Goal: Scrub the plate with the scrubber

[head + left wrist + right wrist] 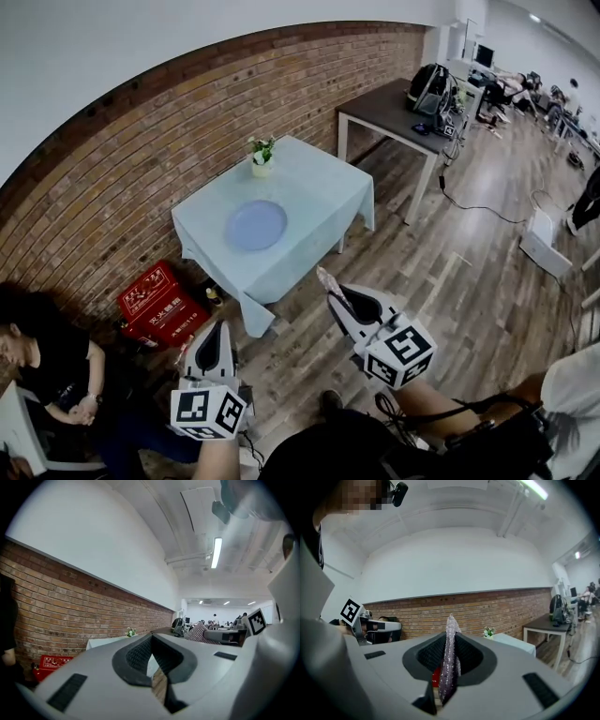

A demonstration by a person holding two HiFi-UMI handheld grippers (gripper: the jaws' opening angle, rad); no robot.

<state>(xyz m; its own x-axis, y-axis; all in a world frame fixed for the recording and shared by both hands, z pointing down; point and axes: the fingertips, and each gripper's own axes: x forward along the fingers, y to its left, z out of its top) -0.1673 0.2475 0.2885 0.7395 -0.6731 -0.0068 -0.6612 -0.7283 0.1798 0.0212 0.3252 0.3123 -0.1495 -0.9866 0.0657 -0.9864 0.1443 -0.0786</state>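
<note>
A pale blue plate (pixel 255 225) lies in the middle of a small table with a light blue cloth (pixel 309 220), set against the brick wall. Both grippers are held well short of the table, above the wooden floor. My right gripper (pixel 325 279) is shut on a glittery pinkish scrubber (pixel 450 660), which sticks up flat between its jaws; its tip (pixel 324 277) points toward the table. My left gripper (pixel 222 325) is shut with nothing between its jaws (pixel 152 660). From the left gripper view the table (pixel 101 642) shows as a pale strip ahead.
A small vase of flowers (pixel 262 157) stands at the table's far corner. A red crate (pixel 159 305) sits on the floor left of the table. A person in black (pixel 52 366) sits at the lower left by the wall. A dark desk (pixel 398 108) with gear stands further back.
</note>
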